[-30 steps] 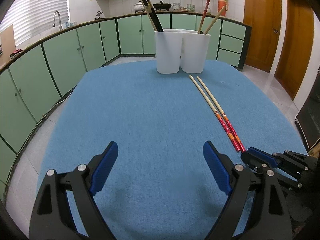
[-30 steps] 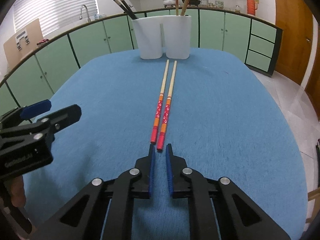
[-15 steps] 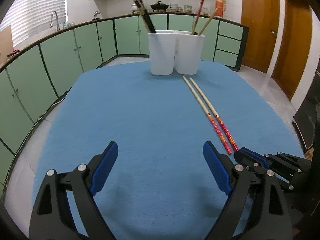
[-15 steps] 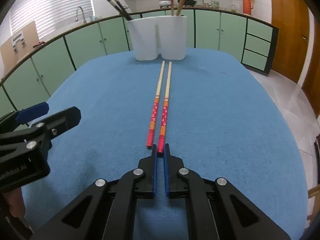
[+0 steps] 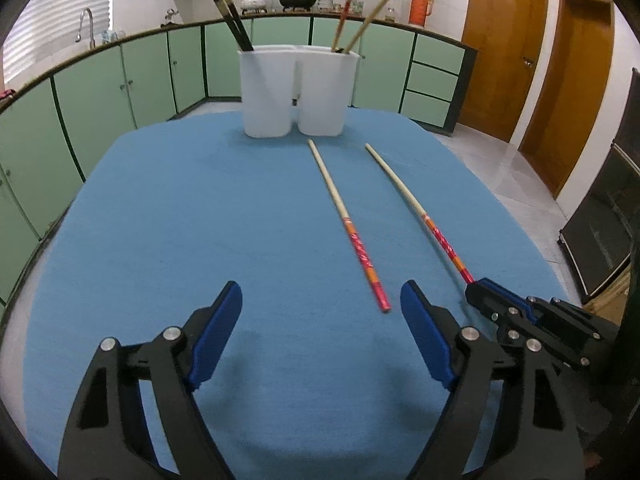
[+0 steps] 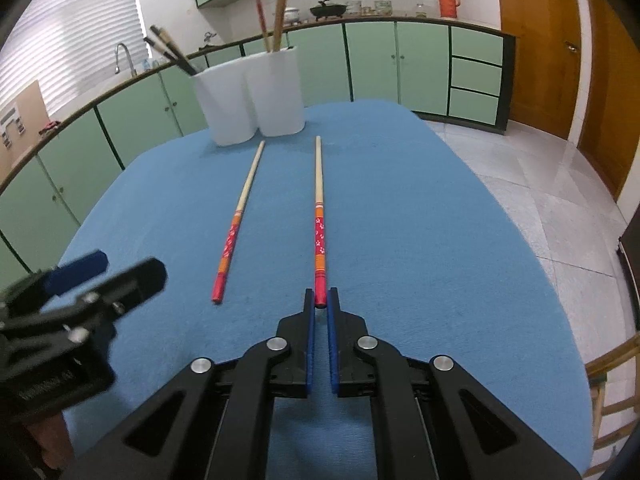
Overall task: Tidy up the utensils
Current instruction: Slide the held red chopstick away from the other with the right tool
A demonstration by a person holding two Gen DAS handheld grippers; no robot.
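Observation:
Two pale chopsticks with red and orange ends lie on the blue cloth [image 5: 160, 240]. My right gripper [image 6: 321, 300] is shut on the red end of the right chopstick [image 6: 319, 216], which points at the white two-part holder [image 6: 256, 96]. The loose chopstick [image 6: 236, 224] lies to its left. In the left wrist view my left gripper [image 5: 320, 308] hovers over the cloth, its jaws wide and closing. The loose chopstick's [image 5: 348, 228] red end shows just inside its right finger, untouched. The right gripper [image 5: 474, 286] holds the other chopstick [image 5: 420, 212] beside it.
The holder [image 5: 296, 92] stands at the cloth's far edge with dark chopsticks in its left cup and red and pale ones in its right. Green cabinets curve behind it. Tiled floor and wooden doors [image 5: 504, 48] lie to the right.
The right gripper closed on one chopstick's red end and drew it rightward, apart from its mate. The left gripper moved nearer the loose chopstick's end and its jaws narrowed slightly.

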